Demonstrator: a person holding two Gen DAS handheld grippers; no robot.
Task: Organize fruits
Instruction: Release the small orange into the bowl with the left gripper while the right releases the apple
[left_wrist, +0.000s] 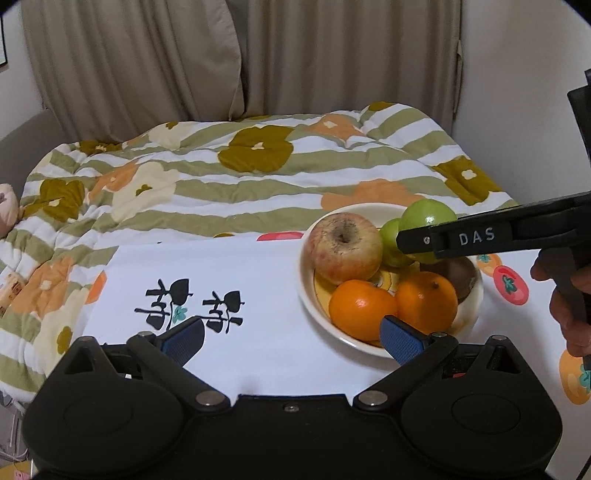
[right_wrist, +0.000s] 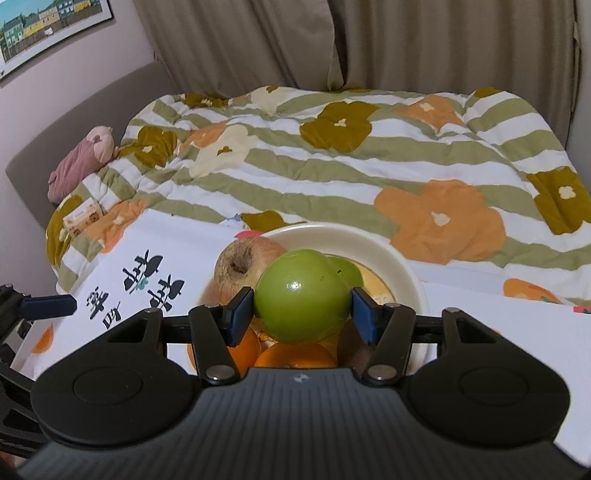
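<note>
A cream bowl (left_wrist: 306, 291) on the white cloth holds a reddish-yellow apple (left_wrist: 345, 247), two oranges (left_wrist: 362, 308), a small green fruit (left_wrist: 393, 243) and a brown fruit (left_wrist: 463, 280). My right gripper (right_wrist: 301, 312) is shut on a green apple (right_wrist: 301, 295) and holds it just above the bowl (right_wrist: 402, 266), over the oranges (right_wrist: 295, 360). From the left wrist view this gripper (left_wrist: 421, 232) comes in from the right with the green apple (left_wrist: 428, 216). My left gripper (left_wrist: 291, 339) is wide open, nothing between its pads, at the bowl's near left rim.
A white cloth with black characters (left_wrist: 192, 306) covers the table in front of a bed with a floral striped quilt (left_wrist: 258, 177). A pink plush toy (right_wrist: 81, 162) and a small box (right_wrist: 83, 218) lie at the bed's left. A person's hand (left_wrist: 569, 314) grips the right tool.
</note>
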